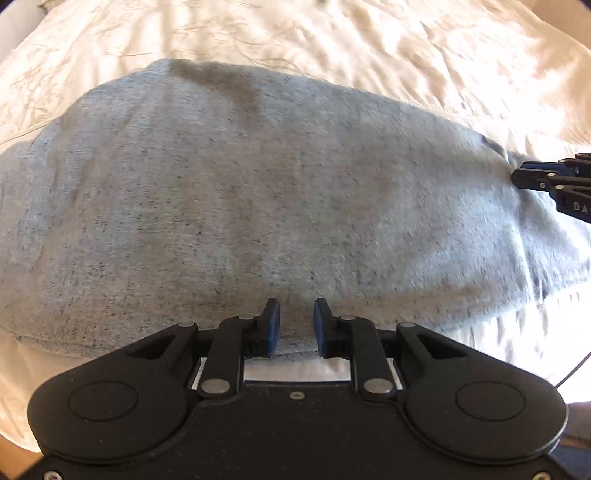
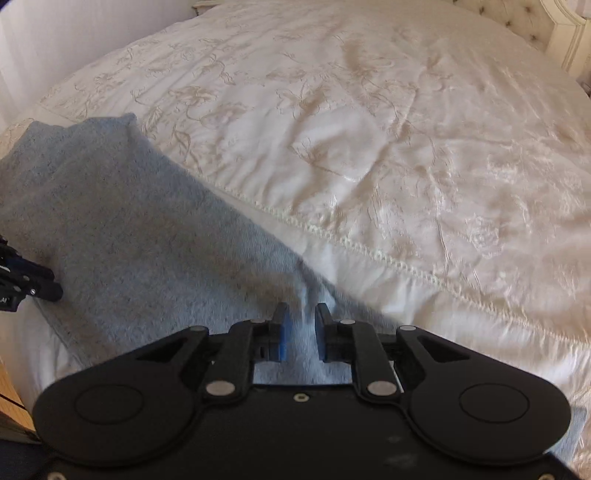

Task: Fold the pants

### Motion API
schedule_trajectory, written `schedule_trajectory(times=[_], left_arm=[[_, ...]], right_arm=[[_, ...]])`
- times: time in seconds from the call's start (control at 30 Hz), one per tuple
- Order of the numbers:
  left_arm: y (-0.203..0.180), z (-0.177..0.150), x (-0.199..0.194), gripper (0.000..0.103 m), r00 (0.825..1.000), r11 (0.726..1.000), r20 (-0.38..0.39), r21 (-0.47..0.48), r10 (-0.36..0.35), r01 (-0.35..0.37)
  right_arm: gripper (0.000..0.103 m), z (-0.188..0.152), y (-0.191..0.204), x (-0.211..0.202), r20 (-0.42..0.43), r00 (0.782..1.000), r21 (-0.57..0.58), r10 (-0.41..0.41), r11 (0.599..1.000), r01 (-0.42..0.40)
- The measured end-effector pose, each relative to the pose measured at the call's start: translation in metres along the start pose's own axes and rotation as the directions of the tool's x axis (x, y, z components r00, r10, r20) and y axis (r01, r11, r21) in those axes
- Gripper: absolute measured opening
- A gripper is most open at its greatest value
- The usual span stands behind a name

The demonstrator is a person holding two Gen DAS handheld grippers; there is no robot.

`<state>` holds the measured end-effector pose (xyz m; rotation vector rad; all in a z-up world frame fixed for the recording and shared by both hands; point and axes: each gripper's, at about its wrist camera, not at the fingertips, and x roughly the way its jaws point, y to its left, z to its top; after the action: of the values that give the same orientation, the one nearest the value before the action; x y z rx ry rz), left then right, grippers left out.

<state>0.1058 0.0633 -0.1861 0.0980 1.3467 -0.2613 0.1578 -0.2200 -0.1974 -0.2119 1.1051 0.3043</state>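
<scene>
Grey heathered pants [image 1: 258,192] lie folded in a wide band across the cream bedspread. In the left wrist view my left gripper [image 1: 296,314] sits at the pants' near edge with its blue pads apart and nothing between them. My right gripper shows at the right edge of that view [image 1: 524,177], at the pants' right end. In the right wrist view the pants [image 2: 129,229] run from the upper left down under my right gripper [image 2: 301,314]. Grey cloth lies between its slightly parted pads. The left gripper's tip shows at the left edge [image 2: 44,288].
The cream embroidered bedspread [image 2: 406,147] covers the bed, with a stitched seam [image 2: 369,251] running diagonally. A tufted headboard [image 2: 535,26] is at the far right. A wooden floor strip [image 2: 7,387] shows at the lower left.
</scene>
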Motion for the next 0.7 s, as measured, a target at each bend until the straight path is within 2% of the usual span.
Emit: schedule_trajectory(times=[0.07, 0.17, 0.27, 0.37, 0.43, 0.5, 0.6, 0.7], left_arm=[[-0.004, -0.006, 0.007, 0.028, 1.000, 0.998, -0.026, 0.057, 0.007, -0.006], [-0.001, -0.010, 0.010, 0.028, 0.999, 0.994, -0.042, 0.105, -0.005, 0.010], [0.007, -0.006, 0.007, 0.028, 0.997, 0.992, -0.065, 0.118, -0.042, 0.049], [0.014, 0.003, -0.002, 0.026, 0.995, 0.988, -0.074, 0.130, -0.074, 0.083], [0.016, 0.013, -0.014, 0.026, 0.992, 0.984, -0.038, 0.126, -0.121, 0.125], [0.013, 0.023, -0.022, 0.026, 0.989, 0.981, -0.012, 0.128, -0.144, 0.145], [0.000, 0.040, -0.027, 0.026, 0.986, 0.980, 0.013, 0.114, -0.163, 0.161], [-0.015, 0.051, -0.027, 0.026, 0.986, 0.983, 0.026, 0.087, -0.162, 0.159]], right_arm=[[0.018, -0.026, -0.004, 0.006, -0.075, 0.996, 0.083, -0.051, 0.995, 0.057], [0.018, -0.063, -0.015, -0.003, -0.120, 0.984, 0.237, -0.131, 0.959, 0.156], [0.018, -0.085, -0.029, -0.014, -0.187, 0.966, 0.382, -0.178, 0.893, 0.239], [0.019, -0.088, -0.037, -0.032, -0.181, 0.955, 0.451, -0.236, 0.843, 0.294], [0.019, -0.082, -0.039, -0.046, -0.119, 0.961, 0.474, -0.249, 0.836, 0.275], [0.019, -0.069, -0.039, -0.055, -0.053, 0.971, 0.481, -0.233, 0.846, 0.229], [0.019, -0.040, -0.036, -0.046, 0.022, 0.985, 0.443, -0.169, 0.885, 0.142], [0.019, -0.013, -0.029, -0.024, 0.047, 0.996, 0.362, -0.074, 0.931, 0.052]])
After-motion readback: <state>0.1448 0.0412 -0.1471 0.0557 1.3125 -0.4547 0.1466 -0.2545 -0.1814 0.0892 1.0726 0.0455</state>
